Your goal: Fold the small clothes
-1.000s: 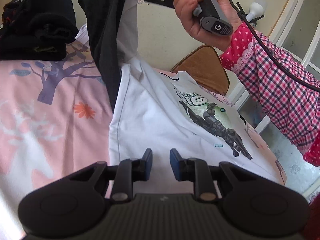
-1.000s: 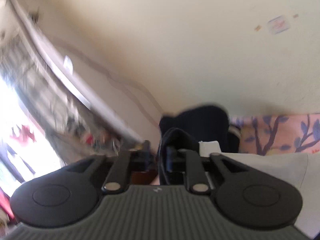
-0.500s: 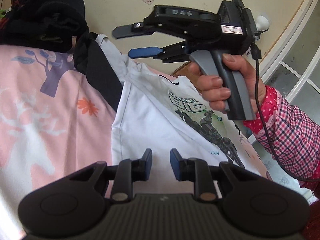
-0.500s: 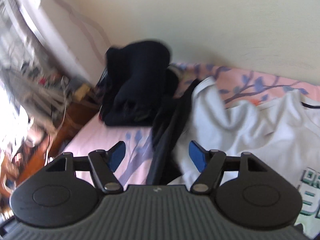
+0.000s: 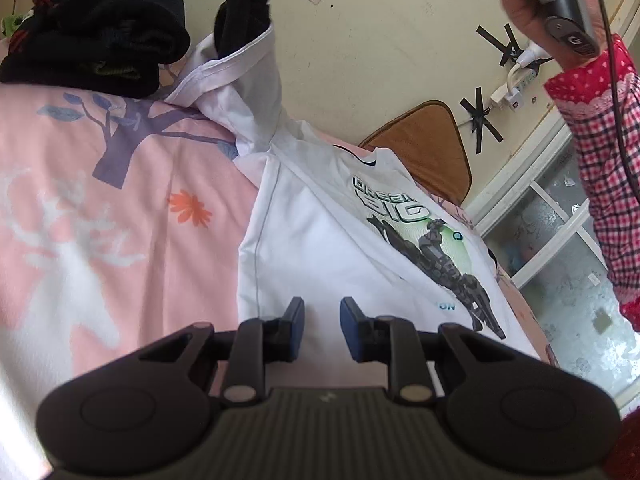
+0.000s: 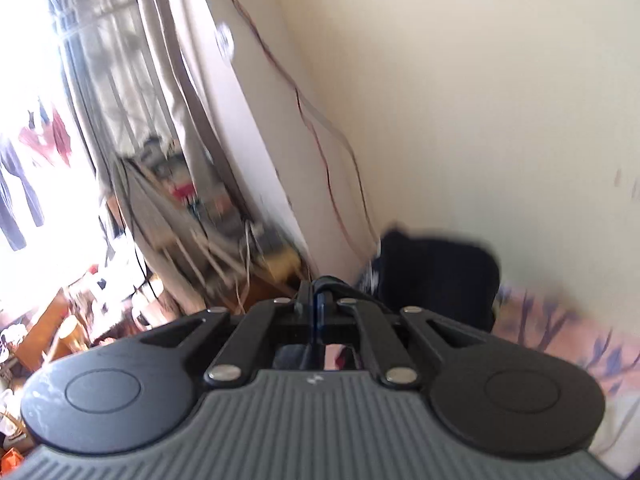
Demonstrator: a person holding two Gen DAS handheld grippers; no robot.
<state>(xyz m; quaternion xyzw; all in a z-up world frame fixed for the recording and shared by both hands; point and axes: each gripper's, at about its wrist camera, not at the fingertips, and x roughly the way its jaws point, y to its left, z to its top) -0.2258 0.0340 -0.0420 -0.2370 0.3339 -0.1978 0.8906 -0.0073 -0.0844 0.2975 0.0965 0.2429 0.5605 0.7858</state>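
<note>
White T-shirt (image 5: 320, 248), black sleeve (image 5: 244, 4) hoisting off the bed (image 5: 100, 208).
Right gripper (image 6: 320, 308) is pinching the sleeve; left gripper (image 5: 320, 320) is idling spread at the hem. Risk: fabric slipping free.

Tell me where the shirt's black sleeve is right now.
In the left wrist view, the black sleeve hangs lifted at top centre, right of the dark clothes pile, above the white T-shirt.

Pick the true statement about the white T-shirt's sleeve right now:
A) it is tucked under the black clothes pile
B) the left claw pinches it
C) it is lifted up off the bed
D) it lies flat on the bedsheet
C: the white T-shirt's sleeve rises from the bed toward the frame's top, while the left claw hangs open, holding nothing.
</note>
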